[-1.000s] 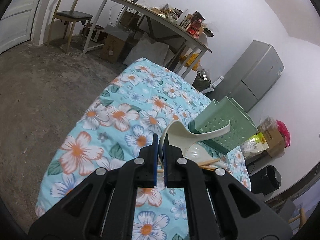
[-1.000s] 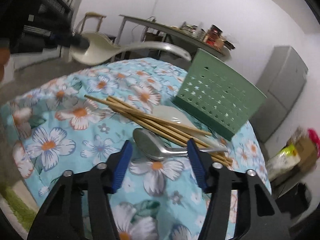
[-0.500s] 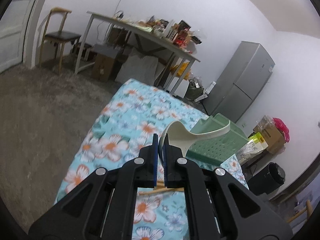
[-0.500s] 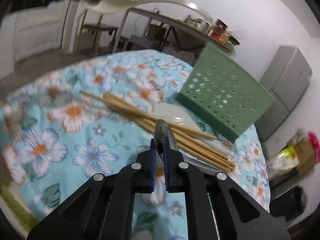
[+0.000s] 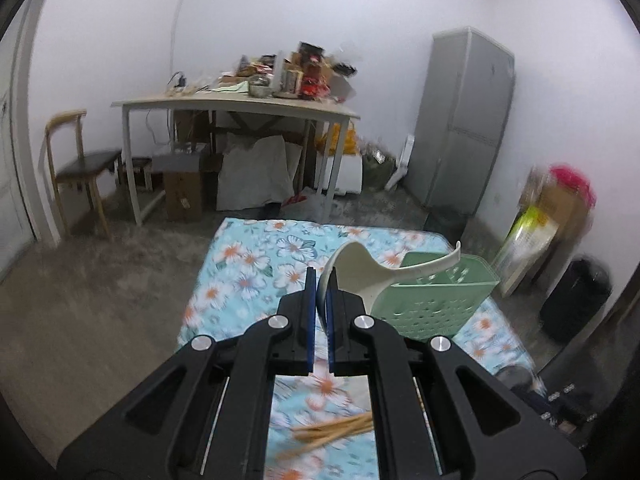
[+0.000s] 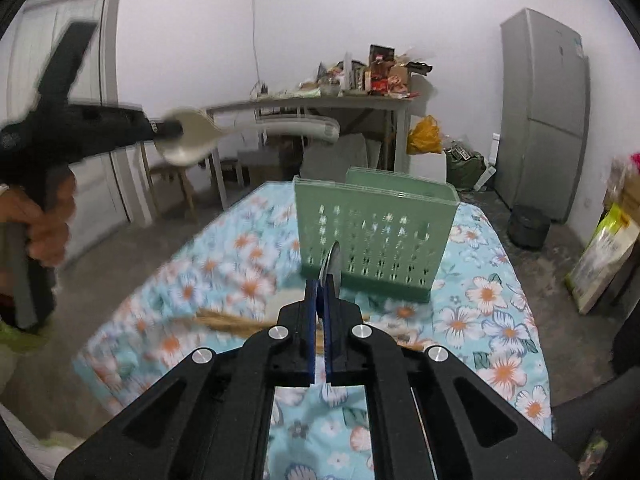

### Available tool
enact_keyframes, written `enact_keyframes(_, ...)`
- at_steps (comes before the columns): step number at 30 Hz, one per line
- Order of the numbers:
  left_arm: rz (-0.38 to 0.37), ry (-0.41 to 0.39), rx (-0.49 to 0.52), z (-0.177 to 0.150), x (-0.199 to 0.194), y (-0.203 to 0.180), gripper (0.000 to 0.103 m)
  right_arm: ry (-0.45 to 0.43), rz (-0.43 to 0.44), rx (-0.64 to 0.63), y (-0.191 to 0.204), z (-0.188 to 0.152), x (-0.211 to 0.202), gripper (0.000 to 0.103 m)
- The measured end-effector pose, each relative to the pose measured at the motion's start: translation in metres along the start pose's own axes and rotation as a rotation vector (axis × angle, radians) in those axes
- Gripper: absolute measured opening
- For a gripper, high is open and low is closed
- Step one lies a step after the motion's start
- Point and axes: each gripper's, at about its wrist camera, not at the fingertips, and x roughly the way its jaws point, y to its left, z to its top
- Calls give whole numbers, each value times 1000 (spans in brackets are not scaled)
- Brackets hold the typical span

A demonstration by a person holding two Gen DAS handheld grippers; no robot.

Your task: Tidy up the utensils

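My left gripper [image 5: 319, 296] is shut on the bowl of a cream plastic spoon [image 5: 368, 272], whose handle points right, over the green perforated utensil basket [image 5: 432, 304]. From the right wrist view the left gripper [image 6: 166, 130] holds that spoon [image 6: 248, 130] high in the air, left of the basket [image 6: 376, 232]. My right gripper [image 6: 320, 292] is shut on a metal spoon [image 6: 333, 262], held edge-on in front of the basket. Wooden chopsticks [image 6: 232, 322] lie on the floral tablecloth [image 6: 492, 300]; they also show in the left wrist view [image 5: 336, 436].
Beyond the small floral table stand a cluttered white table [image 5: 240, 104], a wooden chair [image 5: 76, 160], a grey fridge [image 5: 464, 120], a black bin [image 5: 576, 300] and boxes on the floor.
My right gripper closed on the metal spoon and lifted it off the cloth toward the basket. My left gripper rose and swung with the cream spoon, now level above the basket.
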Motion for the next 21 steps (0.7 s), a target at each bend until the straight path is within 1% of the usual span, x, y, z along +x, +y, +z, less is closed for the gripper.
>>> enact_keyframes(3, 44, 45, 121, 21, 16, -11, 3, -33, 18, 29, -12, 11, -2, 3)
enact_keyframes(5, 72, 72, 179, 35, 27, -18, 3, -38, 29, 41, -17, 14, 1, 3)
enact_keyframes(8, 110, 113, 248, 46, 39, -25, 3, -32, 43, 57, -23, 15, 8, 3)
enact_keyframes(14, 194, 201, 430, 56, 71, -45, 3, -29, 68, 84, -34, 15, 17, 3)
enact_keyframes(19, 224, 288, 572, 60, 103, -64, 3, -33, 76, 114, -44, 16, 21, 3)
enact_keyframes(21, 221, 327, 616, 62, 115, -72, 3, -36, 71, 122, -47, 16, 22, 3)
